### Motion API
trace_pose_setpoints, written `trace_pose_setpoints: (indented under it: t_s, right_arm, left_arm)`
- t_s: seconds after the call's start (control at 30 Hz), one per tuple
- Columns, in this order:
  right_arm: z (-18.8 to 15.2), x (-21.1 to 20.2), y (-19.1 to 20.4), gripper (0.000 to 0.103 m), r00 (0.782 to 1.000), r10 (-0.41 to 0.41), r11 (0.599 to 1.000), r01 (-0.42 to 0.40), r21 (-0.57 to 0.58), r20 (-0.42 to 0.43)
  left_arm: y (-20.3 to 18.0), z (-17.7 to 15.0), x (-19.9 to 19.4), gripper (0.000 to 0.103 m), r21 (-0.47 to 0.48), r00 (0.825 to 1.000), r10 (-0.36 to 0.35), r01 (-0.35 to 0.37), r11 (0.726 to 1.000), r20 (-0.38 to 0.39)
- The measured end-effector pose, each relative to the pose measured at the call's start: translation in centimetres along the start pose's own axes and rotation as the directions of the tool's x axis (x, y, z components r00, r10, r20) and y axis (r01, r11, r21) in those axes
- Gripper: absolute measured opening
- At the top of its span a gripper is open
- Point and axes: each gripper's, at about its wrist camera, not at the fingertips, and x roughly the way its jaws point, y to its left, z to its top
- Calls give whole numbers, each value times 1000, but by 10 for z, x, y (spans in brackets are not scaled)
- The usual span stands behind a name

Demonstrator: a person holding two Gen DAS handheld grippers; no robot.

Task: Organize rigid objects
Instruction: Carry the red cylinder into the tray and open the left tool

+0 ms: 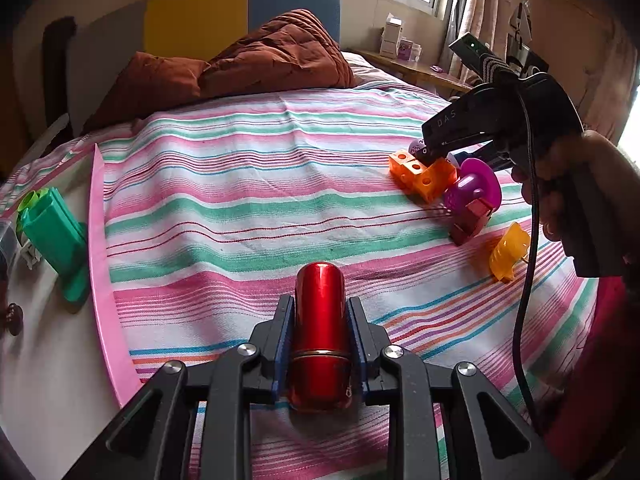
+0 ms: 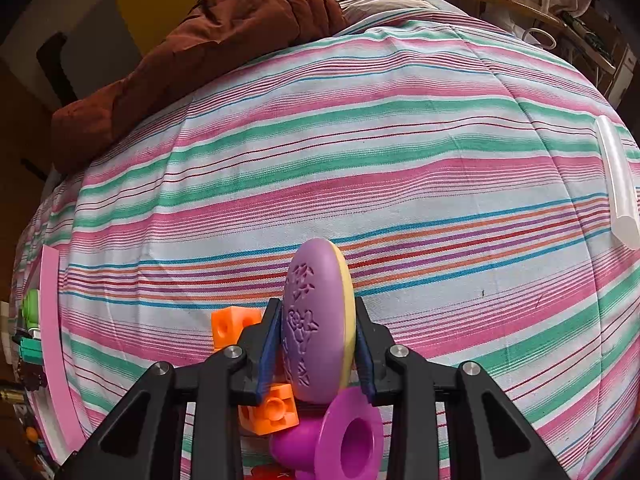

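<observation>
My left gripper [image 1: 320, 320] is closed around a red metal cylinder [image 1: 320, 312]. My right gripper [image 2: 318, 332] grips a purple oval disc [image 2: 316, 320] above orange cubes [image 2: 272, 408].

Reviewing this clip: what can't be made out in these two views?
- Red cylinder: its base is hidden by the left gripper, left wrist view.
- Purple disc: its lower edge is behind the right gripper and the magenta funnel, right wrist view.
- Items beyond the pink board: cut off by the left frame edge, too small to identify.
- White tube: partly cut off at the right frame edge.
</observation>
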Motion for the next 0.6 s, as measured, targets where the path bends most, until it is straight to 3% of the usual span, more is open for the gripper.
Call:
trace_pose_setpoints:
  t_s: [0.3,0.5,0.6]
  right_arm:
    - [-6,-3,6,32,998,-44,997,46,-58,34]
    - [-5,-10,-2,31,1000,-19,999,20,-42,23]
    - [-2,-13,-17,30,999,35,999,-36,32,18]
  left_arm:
    - [0,-2,-12,26,-20,1000,4,-5,1000,-26]
    - [1,-7,-19,26,-18,999,10,-11,1000,-31]
    - [4,-9,-24,26,-25,1000,11,-12,1000,-29]
